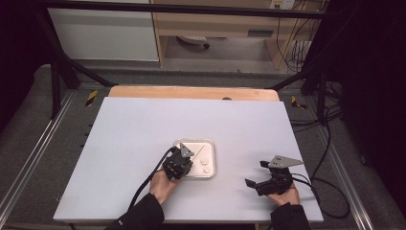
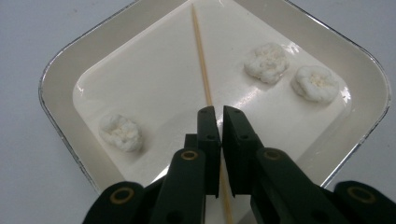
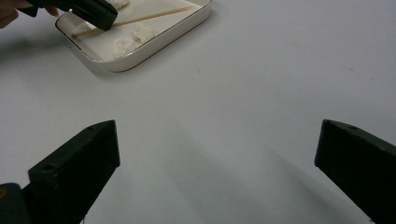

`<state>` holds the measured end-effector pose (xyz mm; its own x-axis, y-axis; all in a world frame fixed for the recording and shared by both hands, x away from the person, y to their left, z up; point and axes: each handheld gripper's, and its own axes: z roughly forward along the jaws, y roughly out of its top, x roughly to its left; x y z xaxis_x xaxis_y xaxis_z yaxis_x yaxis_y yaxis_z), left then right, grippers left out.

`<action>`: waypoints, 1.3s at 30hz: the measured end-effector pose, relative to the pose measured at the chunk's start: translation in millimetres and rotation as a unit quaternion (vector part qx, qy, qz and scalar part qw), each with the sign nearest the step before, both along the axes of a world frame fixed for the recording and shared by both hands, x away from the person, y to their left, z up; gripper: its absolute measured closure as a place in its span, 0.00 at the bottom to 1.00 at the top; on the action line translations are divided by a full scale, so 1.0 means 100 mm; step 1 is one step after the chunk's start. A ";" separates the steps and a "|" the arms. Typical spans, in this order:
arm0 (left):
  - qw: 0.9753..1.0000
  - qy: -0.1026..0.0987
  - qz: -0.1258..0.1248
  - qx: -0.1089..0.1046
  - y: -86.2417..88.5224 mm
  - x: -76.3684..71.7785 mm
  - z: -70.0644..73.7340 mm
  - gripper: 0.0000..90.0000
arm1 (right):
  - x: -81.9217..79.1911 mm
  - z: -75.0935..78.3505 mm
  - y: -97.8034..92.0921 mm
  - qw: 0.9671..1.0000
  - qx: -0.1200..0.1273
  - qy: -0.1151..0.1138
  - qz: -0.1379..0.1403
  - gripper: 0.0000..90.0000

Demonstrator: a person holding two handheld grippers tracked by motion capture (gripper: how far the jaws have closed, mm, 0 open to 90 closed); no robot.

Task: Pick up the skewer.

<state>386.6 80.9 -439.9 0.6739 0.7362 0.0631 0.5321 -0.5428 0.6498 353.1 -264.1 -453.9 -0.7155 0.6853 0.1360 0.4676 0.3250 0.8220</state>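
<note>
Three rice balls (image 2: 266, 63) dot the white tray (image 2: 56, 84) around my left gripper (image 2: 220, 116), pinched narrow on the skewer (image 2: 201, 56), which lies lengthwise pointing away; my right gripper (image 3: 215, 154) gapes wide, well apart.

White tray (image 2: 60, 84), tan skewer (image 2: 201, 56)

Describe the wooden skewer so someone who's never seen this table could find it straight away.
On the pale table sits a white square tray with a thin metallic rim. The wooden skewer lies across its floor among three white lumps, with the left gripper closed on its near end. It is the tray's one long, thin, tan, straight thing; the lumps are round, white and crumbly.
</note>
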 end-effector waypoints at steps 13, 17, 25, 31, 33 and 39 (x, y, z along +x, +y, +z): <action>1.000 -0.008 0.015 -0.017 0.02 -0.02 -0.03 0.99 | 0.00 0.00 0.01 1.000 0.001 0.001 0.001 0.01; 1.000 -0.012 0.012 -0.023 0.04 -0.03 -0.01 0.99 | 0.00 0.00 0.01 1.000 0.001 0.001 0.001 0.01; 0.999 -0.022 0.007 -0.041 0.09 -0.06 0.06 0.99 | 0.00 0.00 0.01 1.000 -0.001 -0.002 0.003 0.01; 0.998 -0.022 -0.005 -0.052 0.19 -0.09 0.13 0.99 | 0.00 0.00 0.02 1.000 -0.006 -0.004 0.003 0.01; 0.998 -0.020 -0.007 -0.055 0.22 -0.09 0.14 0.99 | 0.00 0.00 0.02 1.000 -0.006 -0.005 0.004 0.01; 0.997 -0.013 -0.025 -0.069 0.31 -0.09 0.20 0.99 | 0.00 0.02 0.07 1.000 -0.020 -0.010 0.006 0.01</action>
